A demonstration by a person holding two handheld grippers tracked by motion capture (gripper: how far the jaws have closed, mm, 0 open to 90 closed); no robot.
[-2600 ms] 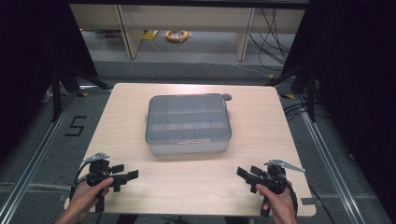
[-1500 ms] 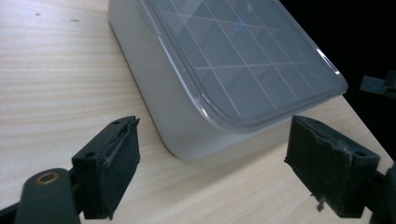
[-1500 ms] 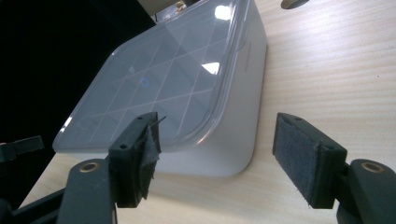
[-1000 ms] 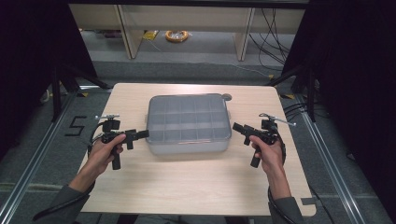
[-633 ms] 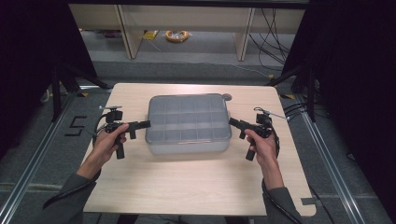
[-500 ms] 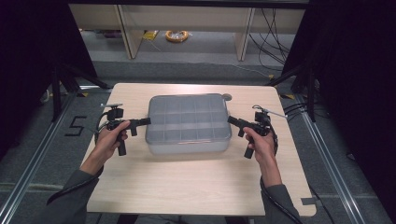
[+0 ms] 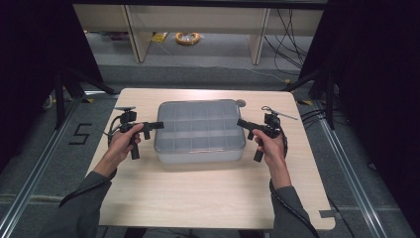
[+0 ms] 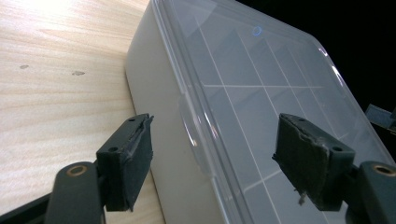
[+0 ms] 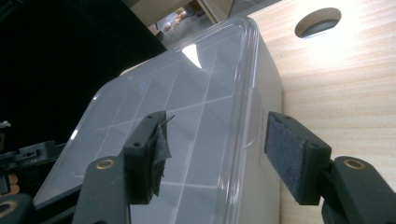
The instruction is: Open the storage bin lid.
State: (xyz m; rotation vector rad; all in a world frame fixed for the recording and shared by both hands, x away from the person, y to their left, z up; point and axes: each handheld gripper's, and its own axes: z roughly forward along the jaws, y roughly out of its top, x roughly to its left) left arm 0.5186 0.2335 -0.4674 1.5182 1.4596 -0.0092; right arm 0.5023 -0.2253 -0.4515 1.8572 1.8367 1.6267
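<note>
A translucent grey compartment box [image 7: 200, 129] with a clear lid lies shut in the middle of the wooden table [image 7: 198, 198]. My left gripper [image 7: 157, 125] reaches in at the box's left side. In the left gripper view the left gripper [image 8: 217, 163] straddles the lid's rim and a latch tab [image 8: 194, 135]; its jaws have just been closing, and the pads stand clear of the box. My right gripper [image 7: 241, 123] is at the box's right side. In the right gripper view the right gripper [image 9: 224, 156] straddles the lid [image 9: 187, 107] edge, also just closing, with gaps at both pads.
A round hole [image 7: 240, 103] is cut in the table just behind the box's back right corner, seen also as the hole [image 9: 319, 22] in the right gripper view. Bare table lies in front of the box. Shelving legs and cables stand on the floor beyond.
Both hands have come up from the table's front edge and moved inward to the box's two sides. The jaw tips now overlap the lid's edges.
</note>
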